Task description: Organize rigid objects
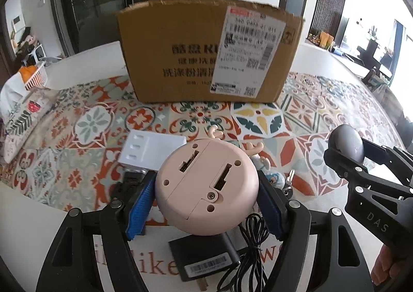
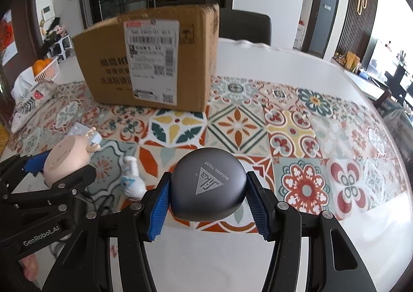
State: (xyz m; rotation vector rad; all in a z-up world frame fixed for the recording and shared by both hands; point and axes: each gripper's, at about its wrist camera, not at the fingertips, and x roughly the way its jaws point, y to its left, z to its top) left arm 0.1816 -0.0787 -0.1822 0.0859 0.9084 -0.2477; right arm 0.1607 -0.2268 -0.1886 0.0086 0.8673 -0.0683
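Blue-padded fingers of the left gripper [image 1: 206, 188] were clamped on a pink round gadget [image 1: 206, 186], underside up, its little antlers poking out the far side, carried clear of the patterned table mat [image 1: 93, 121]. Beneath it lay a dark power adapter [image 1: 204, 258] with a tangled black cable [image 1: 250, 248], a white block [image 1: 152, 150] just left of the grip and small figurines [image 1: 273, 176] just right. Over to the right, the right gripper [image 2: 207, 188] was squeezing a grey rounded case [image 2: 207, 186] with a triangle logo, also off the mat. Both hands loaded, then, so this looked like the carry step, pick-ups done, drop-off pending. Straight ahead stood the cardboard box [image 1: 206, 54], upright at the far side of the mat, its top edge visible but not its inside. Next move, by my reckoning: lift both loads higher than that rim, travel forward, then release over the opening, one at a time to avoid a clash.
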